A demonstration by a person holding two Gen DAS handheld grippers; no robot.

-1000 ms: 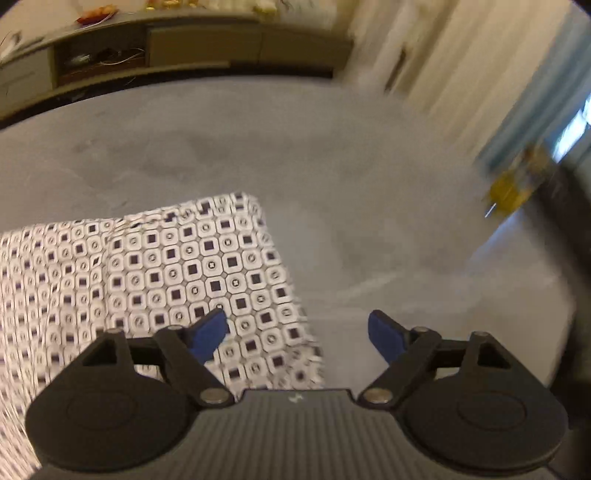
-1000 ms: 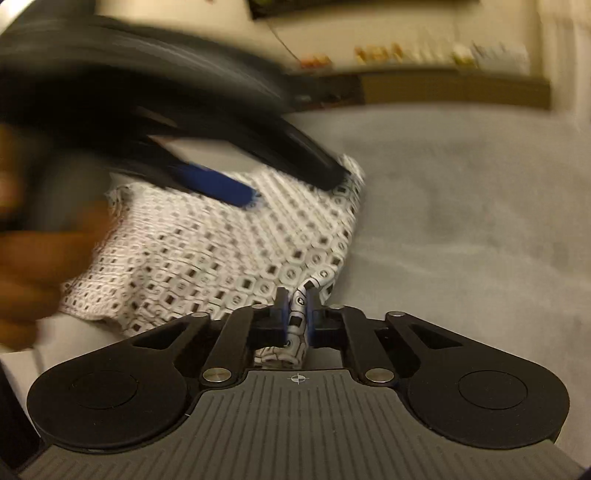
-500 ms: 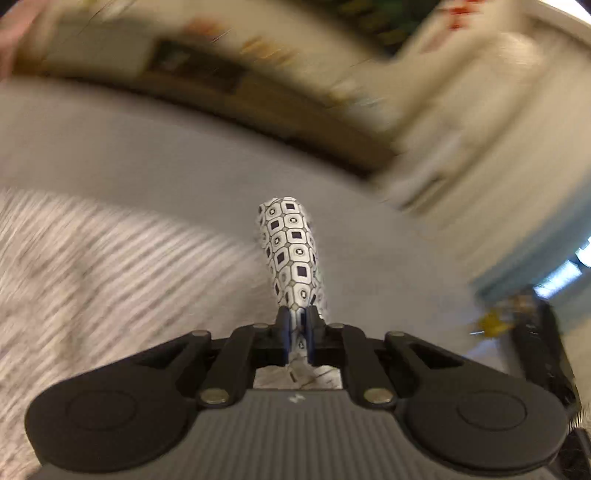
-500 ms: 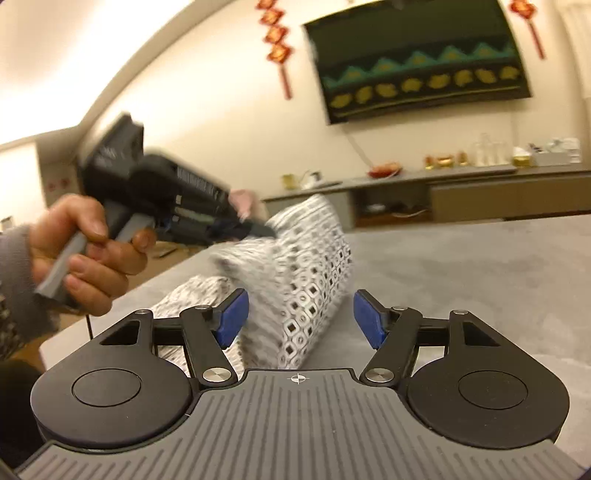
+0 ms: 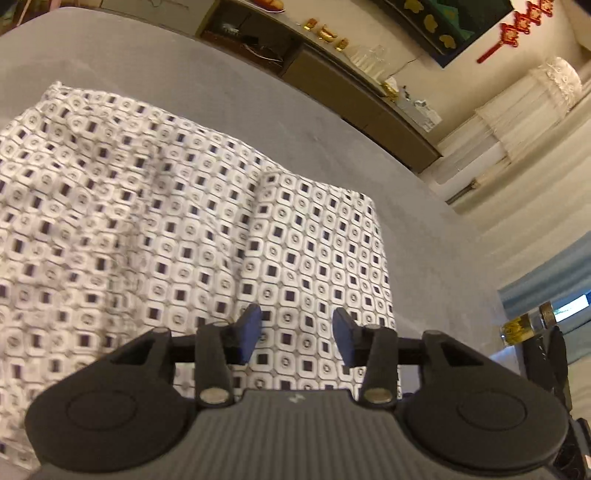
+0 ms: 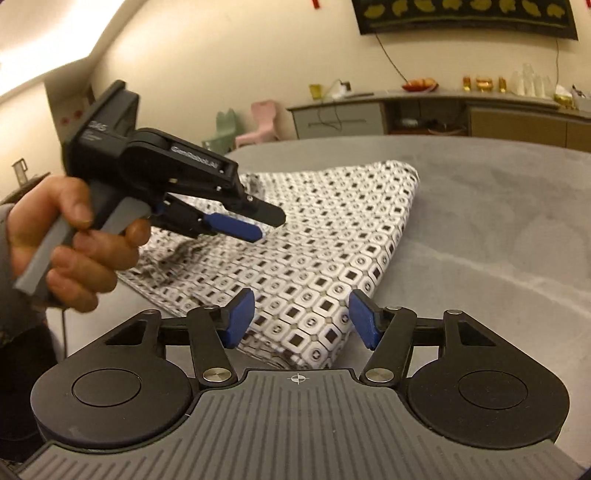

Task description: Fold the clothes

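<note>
A wide grey table (image 5: pixel 258 110) fills most of both views, its cloth-like surface bare on the far side and to the right of the garment. Beyond its far edge a long low cabinet (image 6: pixel 480 114) runs along a cream wall, with a dark wall hanging (image 6: pixel 461 14) above it and pale curtains (image 5: pixel 517 122) to one side.

A white garment (image 5: pixel 184 221) printed with small dark squares lies on the table, folded over itself, flat at its right half and rumpled at its left. In the left wrist view its right edge runs straight away from the camera, with open grey surface beside it. In the right wrist view its near corner reaches down between the right tool's fingers, and its far corner (image 6: pixel 410 171) lies well short of the table's far edge.

The left gripper (image 5: pixel 297 332) hovers over the near right part of the garment. Its blue pads stand apart, having just been opening, and nothing is pinched between them. In the right wrist view a hand (image 6: pixel 74 243) holds this tool by its grey handle, just above the cloth.

The right gripper (image 6: pixel 301 319) has its fingers (image 6: pixel 240 317) spread wide, having just been closing a little. The cloth shows between them, but the pads do not press on it.
</note>
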